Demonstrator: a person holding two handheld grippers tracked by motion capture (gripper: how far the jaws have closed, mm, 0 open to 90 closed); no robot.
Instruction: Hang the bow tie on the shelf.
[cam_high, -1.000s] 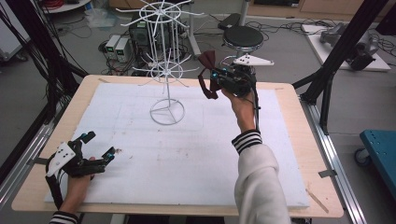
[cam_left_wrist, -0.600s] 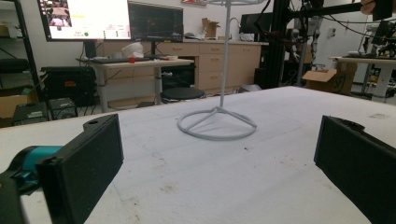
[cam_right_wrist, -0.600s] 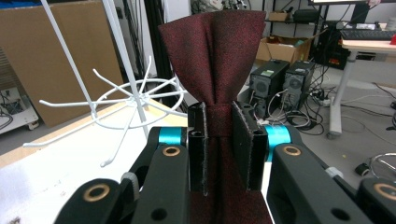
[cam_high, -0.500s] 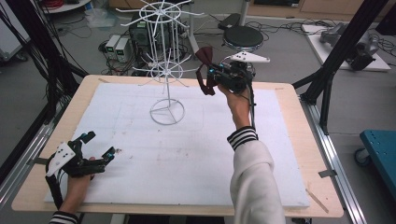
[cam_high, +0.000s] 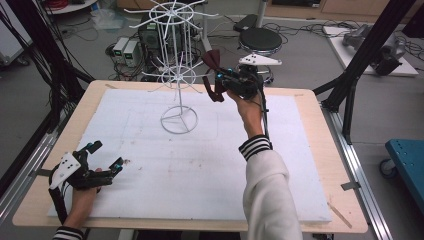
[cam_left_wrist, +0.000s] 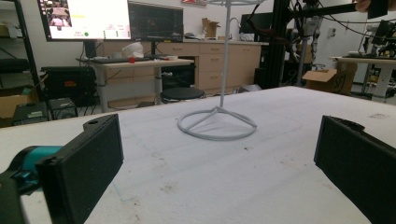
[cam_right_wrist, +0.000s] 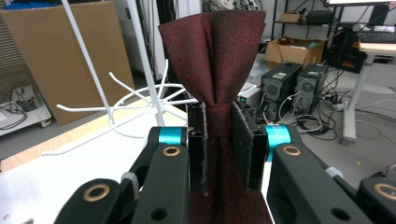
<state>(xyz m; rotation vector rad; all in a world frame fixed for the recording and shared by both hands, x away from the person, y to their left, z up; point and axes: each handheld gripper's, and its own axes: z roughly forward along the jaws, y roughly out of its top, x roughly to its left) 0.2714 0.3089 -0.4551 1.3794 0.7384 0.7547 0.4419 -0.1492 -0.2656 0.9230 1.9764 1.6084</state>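
A dark red bow tie (cam_high: 212, 61) is pinched at its knot by my right gripper (cam_high: 218, 80), which is shut on it and held up in the air just right of the white wire rack (cam_high: 178, 75). In the right gripper view the bow tie (cam_right_wrist: 212, 56) stands upright between the jaws, and the rack's pole (cam_right_wrist: 144, 60) and lower wire arms lie close on the left. My left gripper (cam_high: 106, 155) rests open at the near left of the white foam board (cam_high: 150, 175), with nothing between its fingers. The left gripper view looks across the board to the rack's ring base (cam_left_wrist: 217, 123).
The foam board covers most of the wooden table (cam_high: 310, 107). Black frame posts (cam_high: 367, 55) stand at the right and left edges. Behind the table are a black stool (cam_high: 260, 39) and computer boxes (cam_high: 125, 50) on the floor.
My right gripper has carried the bow tie a little to the left, closer to the rack's arms. The left gripper has stayed where it was.
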